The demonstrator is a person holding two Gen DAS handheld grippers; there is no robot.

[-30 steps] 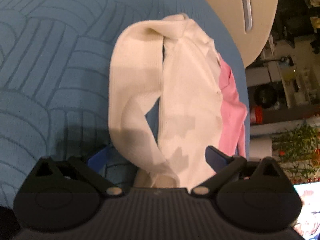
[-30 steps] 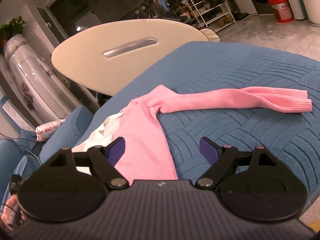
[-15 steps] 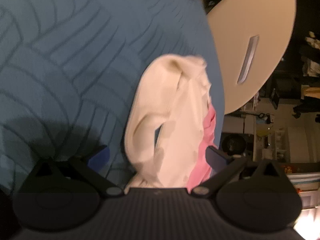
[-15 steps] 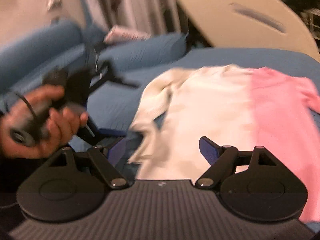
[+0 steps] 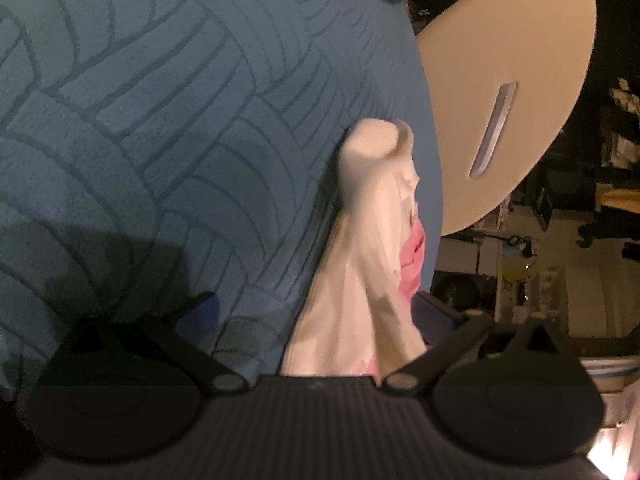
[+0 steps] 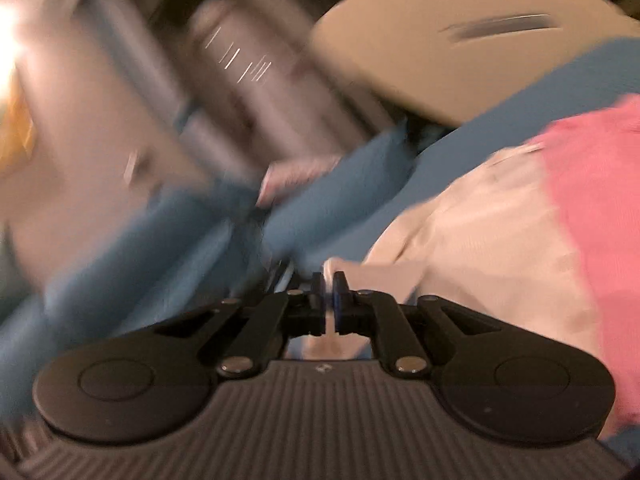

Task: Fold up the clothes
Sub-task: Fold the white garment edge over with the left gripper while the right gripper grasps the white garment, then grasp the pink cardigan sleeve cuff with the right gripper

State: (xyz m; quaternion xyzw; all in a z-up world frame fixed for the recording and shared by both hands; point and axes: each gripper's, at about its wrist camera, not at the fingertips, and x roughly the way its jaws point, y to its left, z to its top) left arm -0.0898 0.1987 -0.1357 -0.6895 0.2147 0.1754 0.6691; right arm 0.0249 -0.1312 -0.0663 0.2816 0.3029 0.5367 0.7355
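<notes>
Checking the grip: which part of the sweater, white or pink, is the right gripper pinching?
The white part: the right gripper is shut on its edge, while the pink part lies farther right, untouched.

Blue quilted bed cover (image 5: 168, 112), beige oval headboard (image 5: 508, 92), dim cluttered room beyond.

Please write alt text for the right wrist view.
The right gripper, jaws shut, pinches an edge of the white and pink garment lying on the blue quilted cover. The room behind is motion-blurred.

Blue quilted cover (image 5: 168, 128) with curved stitching, cream oval panel (image 5: 508, 92) with silver slot beyond its edge
</notes>
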